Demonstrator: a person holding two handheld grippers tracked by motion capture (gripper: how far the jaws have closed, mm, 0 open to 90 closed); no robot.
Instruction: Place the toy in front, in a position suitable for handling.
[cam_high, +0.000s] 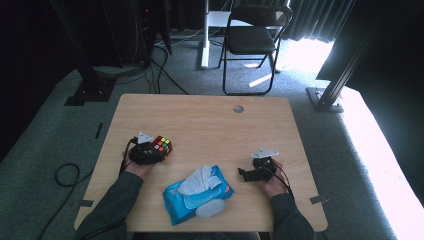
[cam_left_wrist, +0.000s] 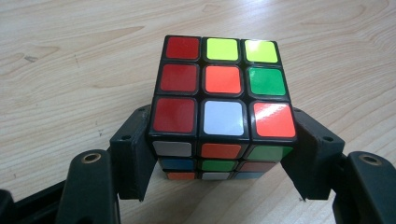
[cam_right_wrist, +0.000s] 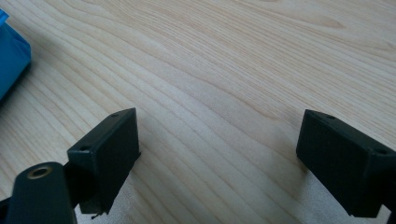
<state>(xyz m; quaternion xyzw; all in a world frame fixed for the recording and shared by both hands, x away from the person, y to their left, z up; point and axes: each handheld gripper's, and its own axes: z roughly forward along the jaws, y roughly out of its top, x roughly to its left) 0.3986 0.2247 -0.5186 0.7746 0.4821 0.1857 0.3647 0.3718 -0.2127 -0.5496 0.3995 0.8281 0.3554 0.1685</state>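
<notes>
While the left claw (cam_left_wrist: 223, 154) clamps the cube (cam_left_wrist: 223, 95) on the counter (cam_high: 210, 120), its lower rows sit shadowed; right of the cube, past the wipes pack (cam_high: 197, 196), the right claw (cam_right_wrist: 219, 163) gapes wide over bare wood.

In the high view the room is dark at the back and on the left. Strong white light comes in from the right, past the chair (cam_high: 254, 37), and the floor (cam_high: 380, 165) there glows so bright that it looks washed out. The bench (cam_high: 210, 125) is softly lit and easy to see. This picture is a bit grainy.

In the left gripper view the cube (cam_left_wrist: 223, 109) is sharp, with a white shine on its near right red square. A soft shadow lies under the cube.

In the right gripper view the wood grain is clear, but the near black parts look a little fuzzy.
</notes>
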